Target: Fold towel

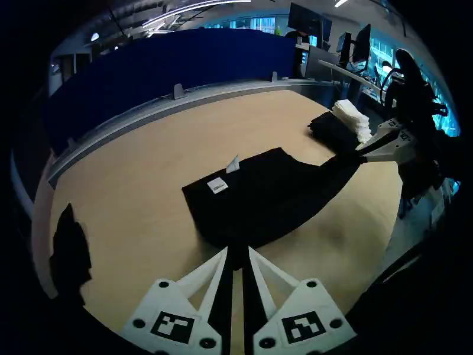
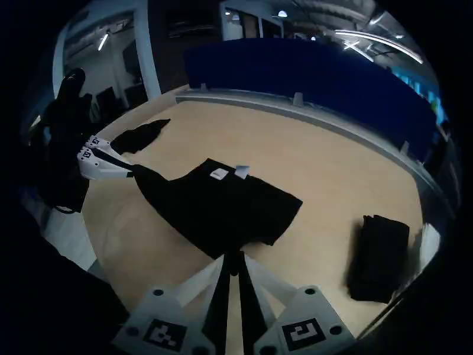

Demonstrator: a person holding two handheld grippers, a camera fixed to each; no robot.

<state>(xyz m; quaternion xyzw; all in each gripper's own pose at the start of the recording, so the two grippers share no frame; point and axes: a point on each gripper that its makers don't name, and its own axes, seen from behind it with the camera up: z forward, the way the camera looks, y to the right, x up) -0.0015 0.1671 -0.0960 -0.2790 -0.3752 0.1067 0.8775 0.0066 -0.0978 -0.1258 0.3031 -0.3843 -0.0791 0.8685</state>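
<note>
The left gripper [image 1: 236, 258] is pinching the black towel's [image 1: 266, 195] near corner on the table [image 1: 148, 177]; the right gripper [image 1: 359, 157] is pinching its far right corner.

Low, close views face each other across the bench [image 1: 148, 195], sharing the towel [image 1: 266, 195] at 12 o'clock.

a light wooden tabletop [image 1: 148, 171] runs to a grey rail [image 1: 177, 103] and a dark blue partition panel [image 1: 177, 65] on its far side. in the left gripper view a stack of folded black cloths [image 1: 328, 129] lies far right, a white folded stack [image 1: 353, 115] just behind it. a crumpled black cloth [image 1: 71, 248] lies near left. dark monitors [image 1: 307, 21] stand beyond.
</note>
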